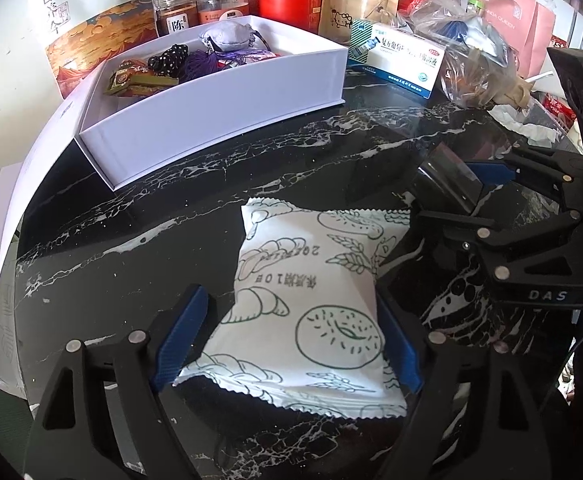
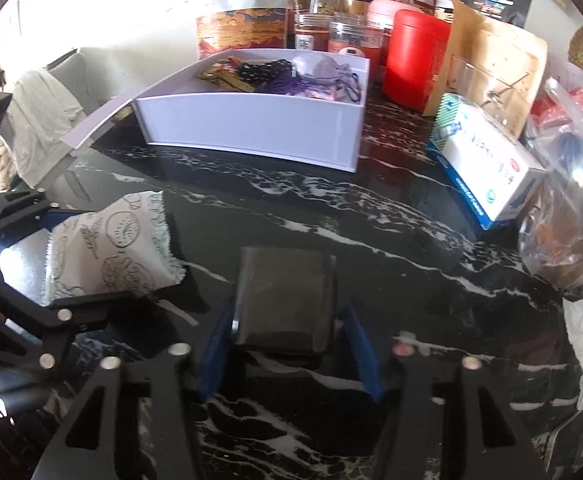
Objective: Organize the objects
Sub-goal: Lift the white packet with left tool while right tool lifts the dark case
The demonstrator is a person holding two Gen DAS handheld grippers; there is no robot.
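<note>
A white snack packet (image 1: 311, 312) printed with green bread drawings lies flat on the black marbled worktop (image 1: 171, 208), puffy and sealed. Just beside it lies a dark flat wallet (image 2: 287, 304). Further back stands an open white box (image 1: 219, 108) holding small items.

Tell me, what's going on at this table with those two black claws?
A person is tidying small things into the white box using two hand-held grippers. The left gripper straddles a white snack packet lying on the dark marble table. The right gripper has closed on a dark flat wallet-like thing. Neither is lifted yet; the box already holds a few items.
</note>
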